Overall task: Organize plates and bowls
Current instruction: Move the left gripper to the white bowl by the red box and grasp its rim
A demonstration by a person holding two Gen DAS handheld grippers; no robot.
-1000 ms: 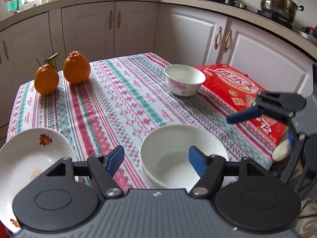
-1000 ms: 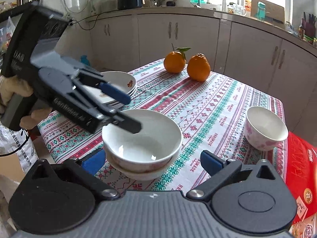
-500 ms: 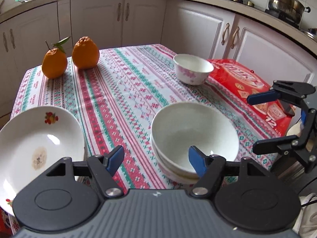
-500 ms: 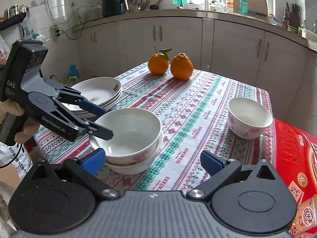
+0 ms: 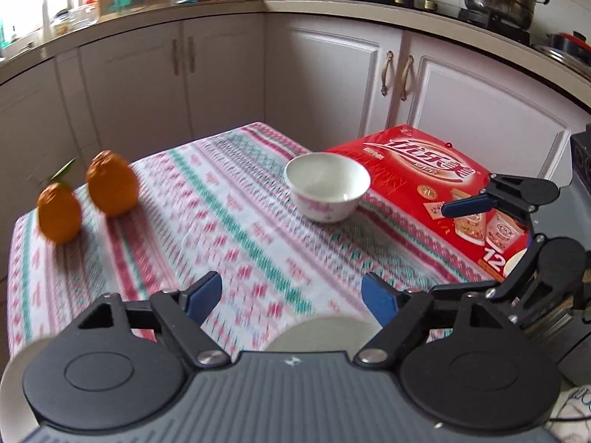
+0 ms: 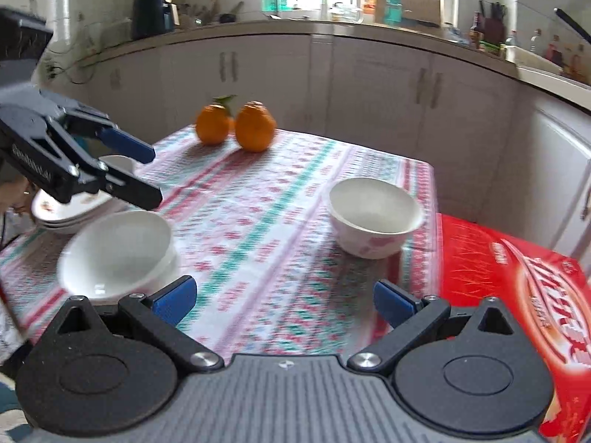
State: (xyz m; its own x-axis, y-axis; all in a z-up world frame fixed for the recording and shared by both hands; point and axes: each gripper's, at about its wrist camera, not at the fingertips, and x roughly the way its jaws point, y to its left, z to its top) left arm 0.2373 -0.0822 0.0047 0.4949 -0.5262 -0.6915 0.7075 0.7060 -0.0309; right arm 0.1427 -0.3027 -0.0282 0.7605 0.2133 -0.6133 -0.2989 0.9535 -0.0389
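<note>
Now, from the left wrist, the view has risen off the stacked bowls (image 5: 325, 332), whose rim only peeks above the housing; half a second ago they filled the foreground. The left hand-held gripper (image 5: 291, 295) has pulled back, wide open, gripping nothing. The small bowl (image 5: 327, 190) sits against the red box (image 5: 424, 184).

From the right wrist, the camera has swung toward that small bowl (image 6: 375, 217), probably the next to stack. The right hand-held gripper (image 6: 284, 299) is spread wide and empty, over bare worktop (image 6: 266, 221). The plates (image 6: 74, 206) lie behind the stack.
</note>
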